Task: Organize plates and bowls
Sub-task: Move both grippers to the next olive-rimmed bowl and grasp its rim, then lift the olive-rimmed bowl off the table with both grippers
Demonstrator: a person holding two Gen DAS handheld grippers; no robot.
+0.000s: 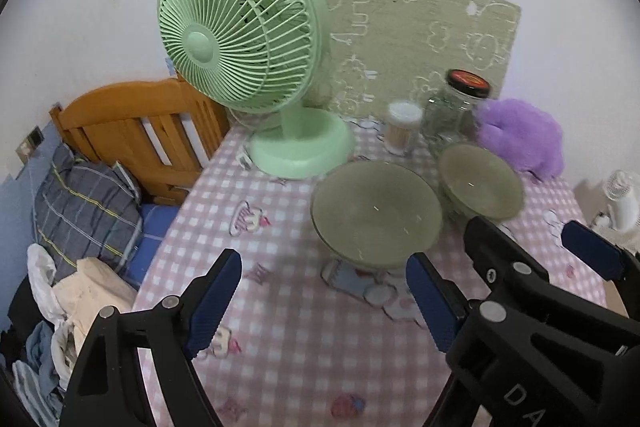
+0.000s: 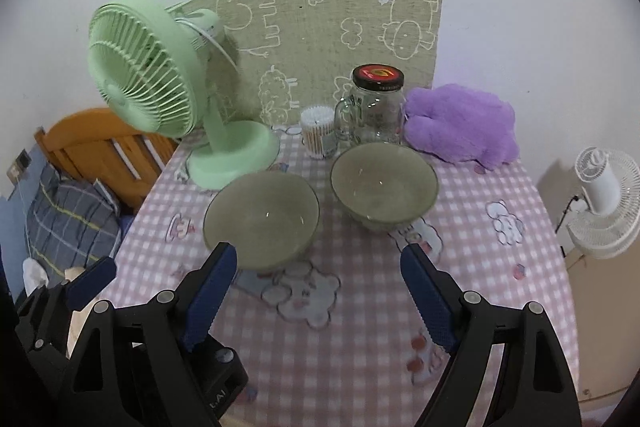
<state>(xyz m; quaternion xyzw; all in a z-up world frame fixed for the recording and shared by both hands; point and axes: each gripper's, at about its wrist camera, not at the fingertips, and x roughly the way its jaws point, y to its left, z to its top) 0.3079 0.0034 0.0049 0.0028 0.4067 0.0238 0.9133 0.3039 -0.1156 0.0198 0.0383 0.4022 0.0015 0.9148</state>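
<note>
On counter: two bowls, likely glazed, slick, breakable.
Our tongs: left tongs, right tongs both spread, empty.
Hold: we'd pinch rims.

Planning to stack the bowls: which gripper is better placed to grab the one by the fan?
Left. The left gripper, open, has the near bowl just ahead of its fingertips; the right gripper faces the gap before the far bowl.
</note>
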